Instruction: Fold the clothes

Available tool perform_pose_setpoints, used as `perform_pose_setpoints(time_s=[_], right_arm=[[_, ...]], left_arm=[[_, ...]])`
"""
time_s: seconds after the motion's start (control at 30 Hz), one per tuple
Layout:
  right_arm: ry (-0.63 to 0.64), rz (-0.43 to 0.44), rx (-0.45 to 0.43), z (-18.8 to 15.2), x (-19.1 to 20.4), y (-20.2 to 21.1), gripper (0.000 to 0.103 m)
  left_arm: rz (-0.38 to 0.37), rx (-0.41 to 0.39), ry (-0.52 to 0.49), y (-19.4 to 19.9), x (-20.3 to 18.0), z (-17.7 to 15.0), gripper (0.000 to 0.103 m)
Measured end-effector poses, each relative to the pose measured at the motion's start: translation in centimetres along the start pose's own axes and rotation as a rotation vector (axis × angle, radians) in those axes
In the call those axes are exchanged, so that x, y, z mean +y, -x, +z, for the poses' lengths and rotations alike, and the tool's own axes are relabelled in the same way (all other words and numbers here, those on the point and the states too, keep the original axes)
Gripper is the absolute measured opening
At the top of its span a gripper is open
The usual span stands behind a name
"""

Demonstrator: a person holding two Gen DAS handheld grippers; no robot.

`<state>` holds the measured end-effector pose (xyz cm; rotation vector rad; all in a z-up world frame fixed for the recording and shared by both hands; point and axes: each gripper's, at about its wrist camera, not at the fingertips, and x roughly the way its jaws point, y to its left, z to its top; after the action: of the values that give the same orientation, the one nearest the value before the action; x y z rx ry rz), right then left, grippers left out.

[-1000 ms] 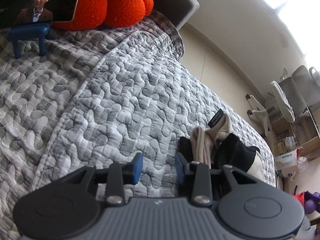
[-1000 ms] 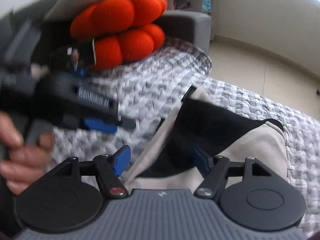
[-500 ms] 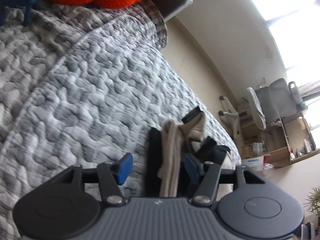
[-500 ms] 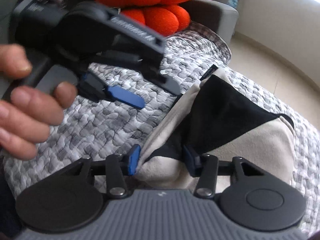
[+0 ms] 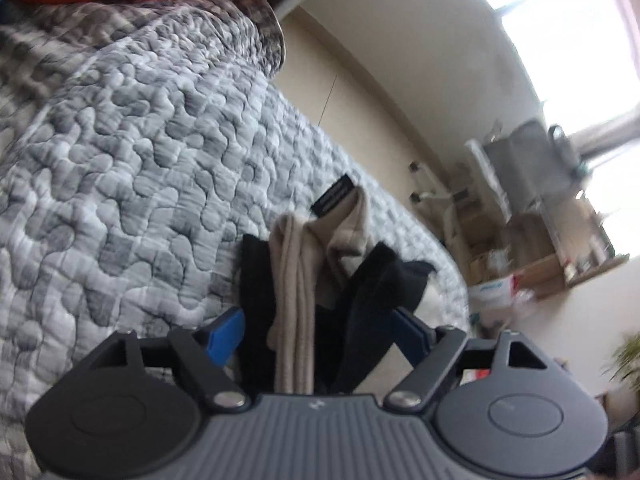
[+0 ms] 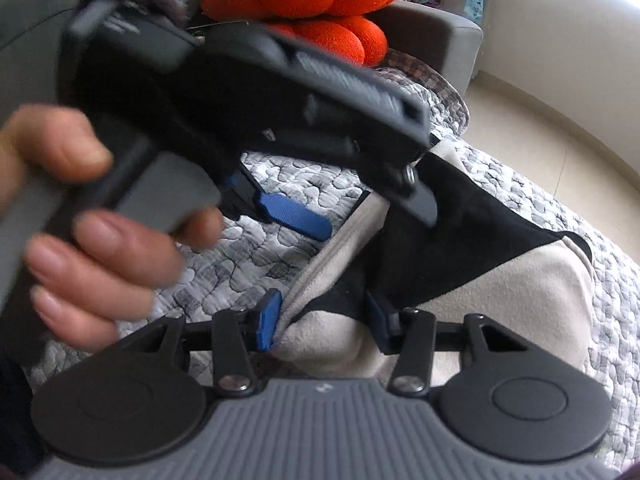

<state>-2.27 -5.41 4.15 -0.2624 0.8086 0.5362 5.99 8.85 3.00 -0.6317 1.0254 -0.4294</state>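
Gathering a beige-and-black fleece garment (image 6: 460, 264) near the right edge of the grey-and-white quilted bed cover (image 5: 132, 168). My left tongs (image 5: 316, 332) stand apart, with bunched folds between the pads, not pinched. My right tongs (image 6: 324, 320) straddle a beige hem, also parted. The garment lies rumpled, no flat fold showing; squaring and stacking look left to do.

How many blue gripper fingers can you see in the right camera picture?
3. Two belong to the right hand-held gripper, one on each side of the beige and black garment. One more shows on the left hand-held gripper above; its second finger is hidden or too dark to tell.
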Motion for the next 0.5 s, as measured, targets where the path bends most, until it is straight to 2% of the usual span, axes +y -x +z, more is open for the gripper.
perform_pose_setpoints(time_s=[0.1, 0.33, 0.5], right_arm=[[0.013, -0.002, 0.001, -0.1, 0.1, 0.1, 0.051], [0.011, 0.032, -0.003, 0.3, -0.7, 0.2, 0.051], [-0.017, 0.053, -0.006, 0.5, -1.1, 0.4, 0.051]], left_arm=[[0.027, 0.015, -0.047, -0.9, -0.3, 0.0, 0.081], [0.012, 0.008, -0.086, -1.3, -0.7, 0.3, 0.079], [0.028, 0.005, -0.130, -2.0, -2.0, 0.2, 0.069]])
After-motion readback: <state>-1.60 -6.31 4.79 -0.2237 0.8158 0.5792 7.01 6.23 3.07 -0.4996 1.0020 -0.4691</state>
